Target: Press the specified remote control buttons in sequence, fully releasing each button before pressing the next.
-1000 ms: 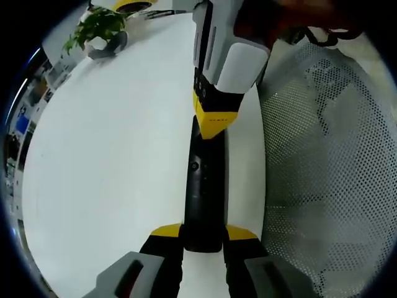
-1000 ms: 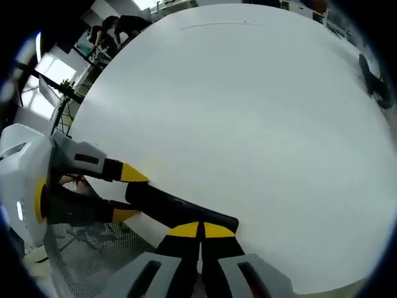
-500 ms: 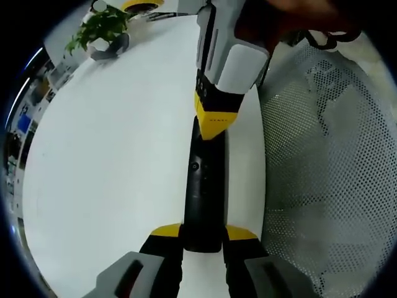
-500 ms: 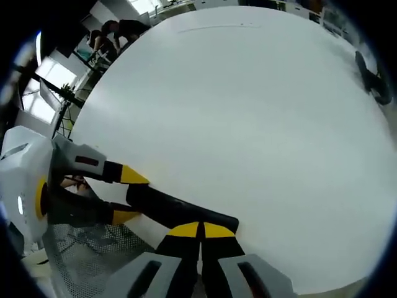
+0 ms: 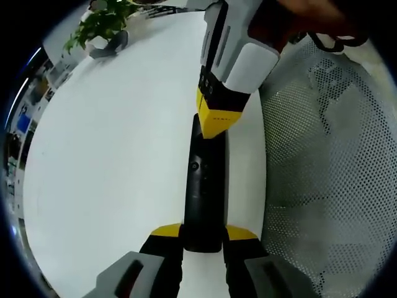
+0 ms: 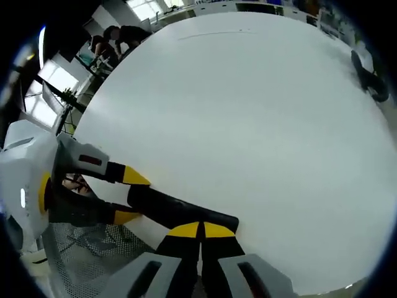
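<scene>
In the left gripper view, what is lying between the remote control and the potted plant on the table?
Nothing: in the left gripper view, only bare white table stretches between the black remote control and the potted plant.

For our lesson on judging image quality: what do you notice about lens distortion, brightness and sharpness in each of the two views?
Left gripper view: fisheye bends the white table edge; the remote control is sharp, the potted plant soft. Right gripper view: the tabletop bulges into a dome, evenly bright with little shadow; the windows are overexposed, the distant people small and blurred.

A white round table carries a black remote control; a potted plant stands far from the remote.
</scene>
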`<state>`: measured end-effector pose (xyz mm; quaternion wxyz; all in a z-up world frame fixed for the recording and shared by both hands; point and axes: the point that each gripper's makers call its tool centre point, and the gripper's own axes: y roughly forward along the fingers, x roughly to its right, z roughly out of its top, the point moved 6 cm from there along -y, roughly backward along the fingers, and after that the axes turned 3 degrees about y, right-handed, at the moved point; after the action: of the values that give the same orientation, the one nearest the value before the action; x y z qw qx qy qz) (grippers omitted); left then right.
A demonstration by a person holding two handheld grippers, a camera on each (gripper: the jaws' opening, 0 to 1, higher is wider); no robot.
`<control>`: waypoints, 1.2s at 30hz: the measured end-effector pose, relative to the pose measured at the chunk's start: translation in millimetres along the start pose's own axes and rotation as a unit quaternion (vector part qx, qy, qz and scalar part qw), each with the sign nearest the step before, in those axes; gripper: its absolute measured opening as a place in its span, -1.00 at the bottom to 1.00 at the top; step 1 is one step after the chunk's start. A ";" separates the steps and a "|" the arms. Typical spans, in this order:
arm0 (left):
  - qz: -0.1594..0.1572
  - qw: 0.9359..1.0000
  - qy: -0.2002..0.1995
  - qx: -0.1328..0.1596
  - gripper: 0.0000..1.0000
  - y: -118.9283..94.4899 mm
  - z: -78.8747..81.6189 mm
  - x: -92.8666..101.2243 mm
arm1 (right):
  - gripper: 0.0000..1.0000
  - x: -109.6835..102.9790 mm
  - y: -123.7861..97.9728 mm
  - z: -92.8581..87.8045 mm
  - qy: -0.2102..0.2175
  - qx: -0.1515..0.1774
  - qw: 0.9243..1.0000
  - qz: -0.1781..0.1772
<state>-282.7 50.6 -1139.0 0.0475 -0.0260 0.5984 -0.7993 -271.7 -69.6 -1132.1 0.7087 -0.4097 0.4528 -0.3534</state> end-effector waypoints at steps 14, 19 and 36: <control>-0.002 1.000 0.000 0.005 -0.52 0.0 -0.8 -1.5 | -1.00 -4.6 0.6 6.9 -0.019 -0.026 0.999 -0.003; -0.004 1.000 0.000 0.002 -0.52 0.1 -0.2 -1.9 | -1.00 -4.4 0.9 12.8 -0.022 -0.018 1.000 -0.003; -0.005 1.000 0.000 0.002 -0.52 0.3 0.3 -1.9 | -1.00 -6.4 6.8 14.6 -0.031 -0.028 0.999 -0.008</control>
<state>-280.7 50.4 -1139.1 0.0438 -0.0288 0.5968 -0.8007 -259.5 -57.4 -1132.3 0.7078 -0.4442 0.4367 -0.3333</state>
